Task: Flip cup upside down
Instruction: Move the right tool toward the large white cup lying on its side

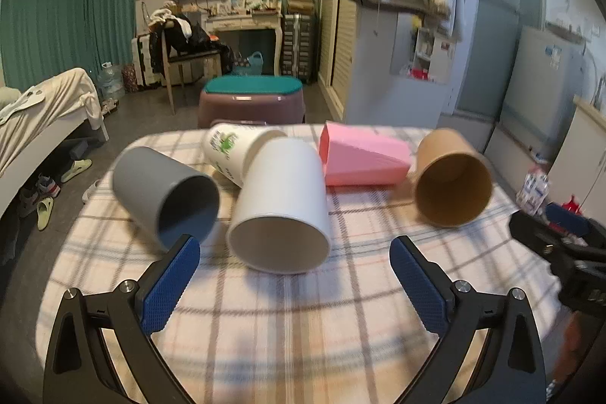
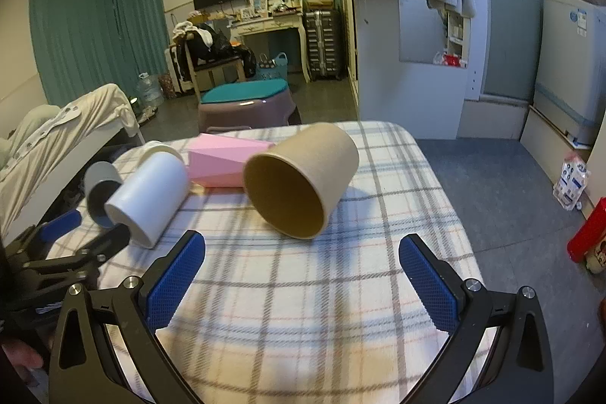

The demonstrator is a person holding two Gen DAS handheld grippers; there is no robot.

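Down at the bottom of the left wrist view, the left gripper [image 1: 294, 254] has its blue-padded jaws spread wide with nothing between them, poised over the plaid tablecloth [image 1: 303, 320]. The right gripper [image 2: 302, 250] is likewise wide and empty at the bottom of its own view. Just beyond the left gripper, mid-frame, a white cup [image 1: 282, 211] lies on its side, mouth toward the camera; left of it lies a grey cup [image 1: 164, 194], tipped the same way. At right of centre a brown paper cup [image 1: 450, 178] lies on its side too (it sits centre-frame in the right wrist view [image 2: 303, 177]). Farther back lie a printed white cup [image 1: 227, 148] and a pink cup [image 1: 360, 158]. Past the table edge stands a purple stool [image 1: 252, 103] with a teal seat.
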